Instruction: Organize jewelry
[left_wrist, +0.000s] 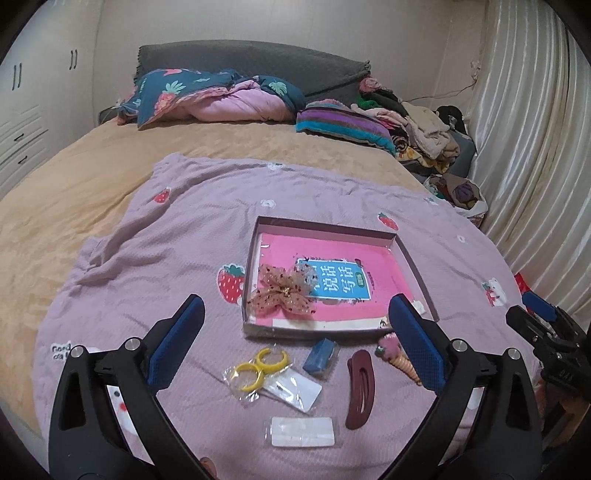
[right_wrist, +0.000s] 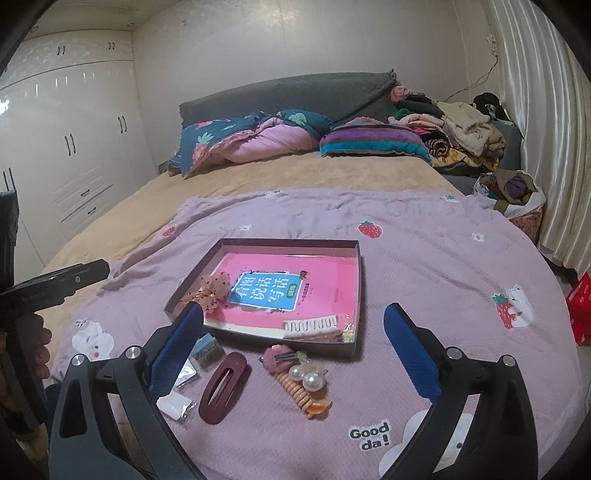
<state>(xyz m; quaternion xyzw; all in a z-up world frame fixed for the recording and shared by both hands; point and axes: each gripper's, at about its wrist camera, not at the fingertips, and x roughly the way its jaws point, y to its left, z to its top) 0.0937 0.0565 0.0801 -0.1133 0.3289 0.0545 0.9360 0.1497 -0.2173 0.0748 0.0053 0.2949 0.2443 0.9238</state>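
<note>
1. Box (left_wrist: 413, 258) — a shallow open tray on the lilac strawberry blanket (left_wrist: 155, 258), with a pink book (left_wrist: 332, 266) lying flat inside it.
2. Inside the box: an organza bow (left_wrist: 282, 293) at its near left corner and a comb clip (right_wrist: 310, 325) at its near right corner.
3. Just in front of the box, on the blanket: yellow rings (left_wrist: 258, 367), a blue clip (left_wrist: 320, 355), a maroon snap clip (left_wrist: 360, 389), an ice-cream clip (left_wrist: 400, 356) and a pearl clip (right_wrist: 306, 376).
4. Left gripper (left_wrist: 295, 347) hovers over these with jaws spread wide — nothing held.
5. Right gripper (right_wrist: 295, 354) also gapes wide and empty, in front of the box.
</note>
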